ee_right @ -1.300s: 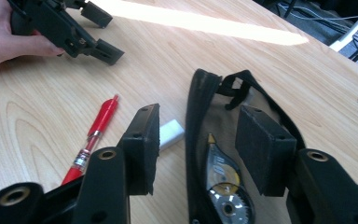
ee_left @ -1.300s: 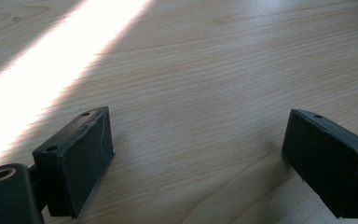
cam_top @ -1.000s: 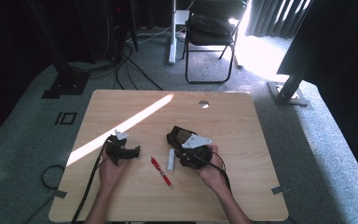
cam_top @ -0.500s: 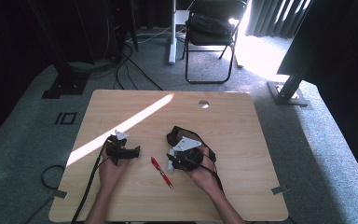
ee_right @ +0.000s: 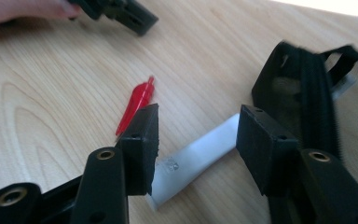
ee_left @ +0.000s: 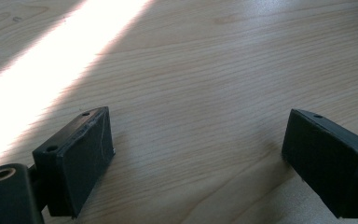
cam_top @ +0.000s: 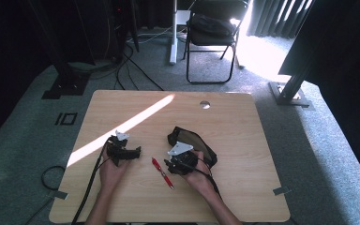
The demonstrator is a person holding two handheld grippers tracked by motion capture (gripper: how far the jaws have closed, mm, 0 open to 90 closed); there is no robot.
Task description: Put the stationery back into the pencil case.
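So far nothing is packed. Our right tongs (ee_right: 198, 144) are spread wide and empty, low over a white tube (ee_right: 200, 154) lying flat on the tabletop (cam_top: 243, 122), just beside the open black pouch (ee_right: 303, 88). We think the tube gets picked up next. A red pen (cam_top: 162, 173) lies near. Our left tongs (ee_left: 196, 158) rest wide apart, holding nothing, left hand (cam_top: 110, 171) low.

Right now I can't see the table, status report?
Left gripper open over bare table. Right gripper open, straddling white stick. Red pen just beside, black pouch close on other side.
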